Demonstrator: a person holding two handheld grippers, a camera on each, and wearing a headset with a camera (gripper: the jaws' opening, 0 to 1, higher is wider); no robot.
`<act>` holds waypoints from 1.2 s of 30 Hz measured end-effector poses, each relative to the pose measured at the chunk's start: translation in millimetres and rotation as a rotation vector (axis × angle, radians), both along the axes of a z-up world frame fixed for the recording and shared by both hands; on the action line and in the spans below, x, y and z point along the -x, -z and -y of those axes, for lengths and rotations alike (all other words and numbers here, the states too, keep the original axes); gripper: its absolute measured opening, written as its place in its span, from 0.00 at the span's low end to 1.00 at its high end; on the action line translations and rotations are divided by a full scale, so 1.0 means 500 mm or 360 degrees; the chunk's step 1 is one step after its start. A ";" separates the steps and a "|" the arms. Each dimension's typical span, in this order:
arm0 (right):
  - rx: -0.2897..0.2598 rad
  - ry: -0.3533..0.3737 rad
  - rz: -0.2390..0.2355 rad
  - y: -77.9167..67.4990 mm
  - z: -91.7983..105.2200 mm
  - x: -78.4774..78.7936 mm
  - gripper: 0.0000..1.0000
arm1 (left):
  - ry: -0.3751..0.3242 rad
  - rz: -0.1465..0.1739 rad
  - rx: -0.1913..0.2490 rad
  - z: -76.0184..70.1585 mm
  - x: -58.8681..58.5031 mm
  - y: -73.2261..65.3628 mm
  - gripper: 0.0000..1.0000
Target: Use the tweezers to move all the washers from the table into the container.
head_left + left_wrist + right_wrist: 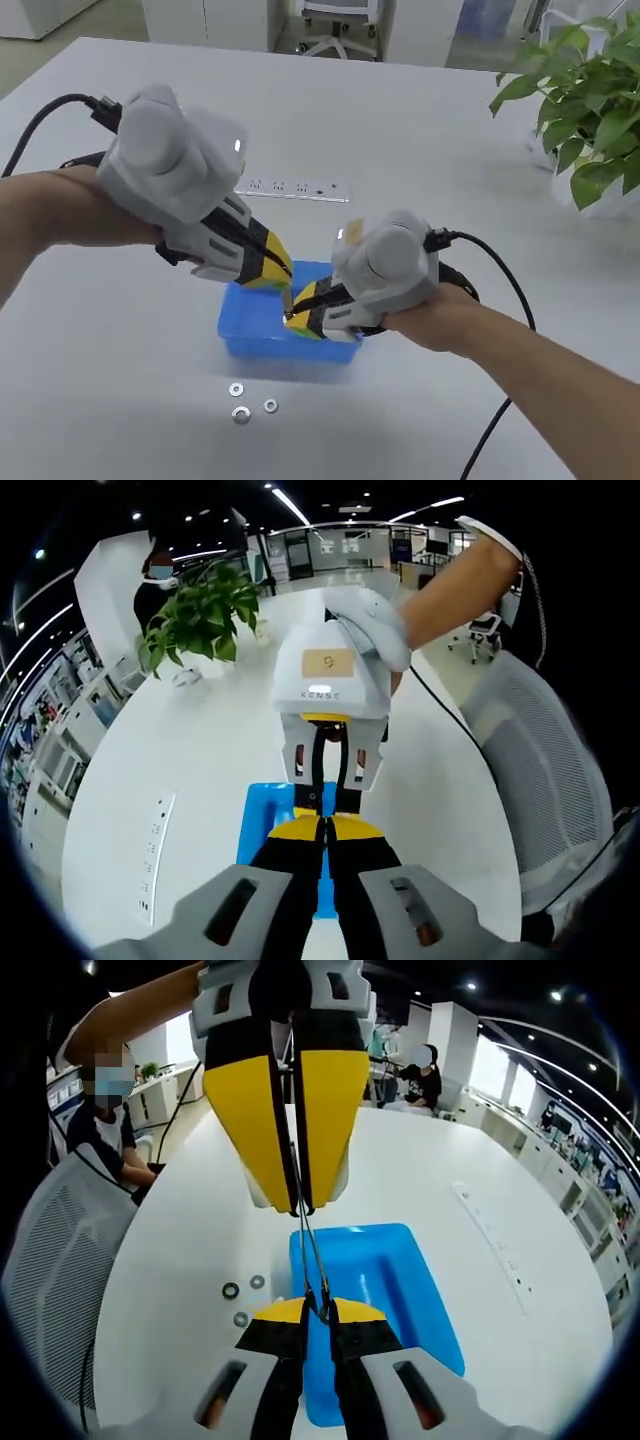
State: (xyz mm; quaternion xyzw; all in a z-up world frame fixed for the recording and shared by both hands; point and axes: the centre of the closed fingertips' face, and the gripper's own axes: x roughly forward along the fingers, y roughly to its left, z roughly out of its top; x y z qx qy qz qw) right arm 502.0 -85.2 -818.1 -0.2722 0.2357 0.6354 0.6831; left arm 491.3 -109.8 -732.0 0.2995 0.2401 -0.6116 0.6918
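Three small metal washers [248, 402] [243, 1296] lie on the white table just in front of the blue container [245, 335] [400, 1280] [256, 820]. Both grippers meet tip to tip above the container's near side. Thin metal tweezers [308, 1245] [287, 301] run between them. My left gripper [283, 280] [325, 825] comes in from the left with its yellow jaws shut on the tweezers' upper end. My right gripper [296, 316] [318, 1310] is shut on the lower end. The tweezer tips are hidden between the jaws.
A white power strip [292, 188] [495, 1240] lies on the table beyond the container. A potted plant [590, 110] [200, 620] stands at the far right corner. An office chair [335, 30] sits behind the table. Cables trail from both grippers.
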 end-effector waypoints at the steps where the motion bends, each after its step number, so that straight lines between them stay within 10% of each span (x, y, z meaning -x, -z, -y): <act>1: 0.0002 0.0003 -0.0004 0.003 0.000 -0.002 0.10 | -0.0001 -0.0006 0.0001 0.001 -0.003 0.003 0.05; 36: 0.0102 0.0004 -0.0109 0.096 0.012 -0.048 0.10 | -0.0041 -0.0089 0.0000 0.003 -0.057 0.092 0.05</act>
